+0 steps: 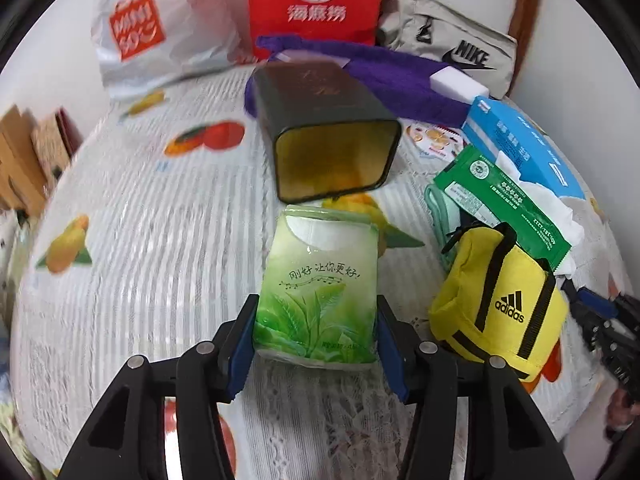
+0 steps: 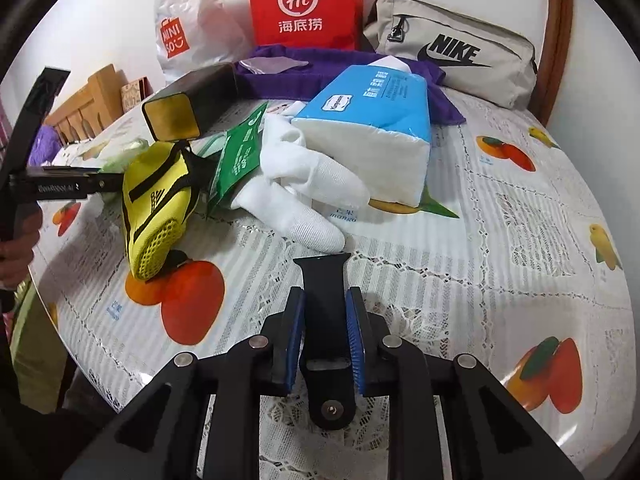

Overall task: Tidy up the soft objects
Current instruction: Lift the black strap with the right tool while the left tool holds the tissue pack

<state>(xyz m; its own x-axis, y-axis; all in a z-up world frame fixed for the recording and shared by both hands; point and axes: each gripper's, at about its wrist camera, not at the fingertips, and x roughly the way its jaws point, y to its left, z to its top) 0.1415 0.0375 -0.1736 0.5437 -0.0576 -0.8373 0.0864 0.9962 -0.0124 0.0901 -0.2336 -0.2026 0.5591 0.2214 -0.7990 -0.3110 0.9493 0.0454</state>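
Tools: your left tool [image 1: 316, 332] pinches tissue pack [image 1: 320, 284], lengthwise away | right tool [image 2: 325, 332] clamps black strap [image 2: 324, 312], likewise.

Glossy green plastic tissue pack [image 1: 316, 288] between ribbed blue pads. Matt black strap [image 2: 323, 300], probably rubber. Yellow cloth pouch [image 1: 500, 312], mesh-bottomed. Dark tin [image 1: 332, 136], seemingly metal, dull-gleaming inside. Shiny clear film over lace tablecloth [image 2: 500, 240]. White knit gloves [image 2: 312, 200].
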